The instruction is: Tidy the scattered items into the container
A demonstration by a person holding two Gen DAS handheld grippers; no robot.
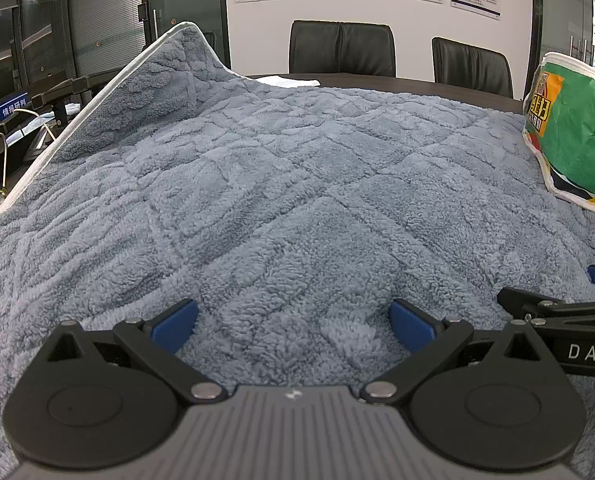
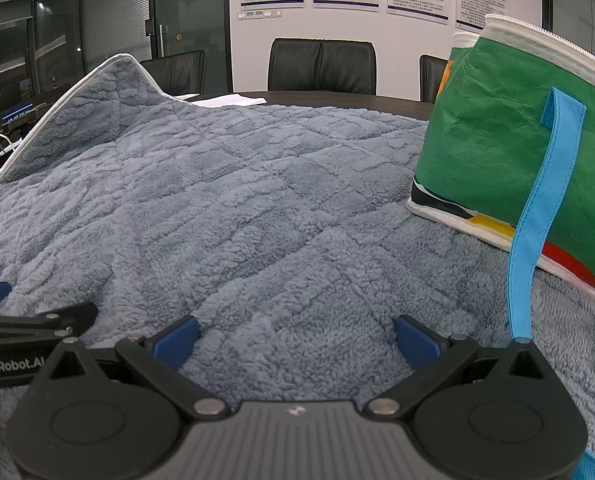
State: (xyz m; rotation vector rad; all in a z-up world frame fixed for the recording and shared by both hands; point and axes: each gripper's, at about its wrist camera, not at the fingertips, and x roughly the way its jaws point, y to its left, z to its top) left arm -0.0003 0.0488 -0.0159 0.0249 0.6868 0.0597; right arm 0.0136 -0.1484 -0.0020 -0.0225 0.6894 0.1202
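Observation:
A grey-blue fleece blanket (image 1: 281, 184) with white piping covers the table, its far left corner raised (image 2: 113, 80). On its right side stands a green woven bag (image 2: 509, 152) with a zip rim and a light blue strap (image 2: 537, 216); in the left wrist view the bag (image 1: 577, 140) shows at the right edge. My left gripper (image 1: 293, 324) is open, low over the blanket, nothing between its blue pads. My right gripper (image 2: 297, 340) is open too, resting over the blanket left of the bag. Each gripper shows at the other view's edge.
Black office chairs (image 1: 341, 48) stand behind the dark table (image 2: 337, 100). White paper (image 2: 229, 100) lies on the table past the blanket. Glass partitions and wall posters fill the background. A monitor and cables (image 1: 1, 160) sit at the far left.

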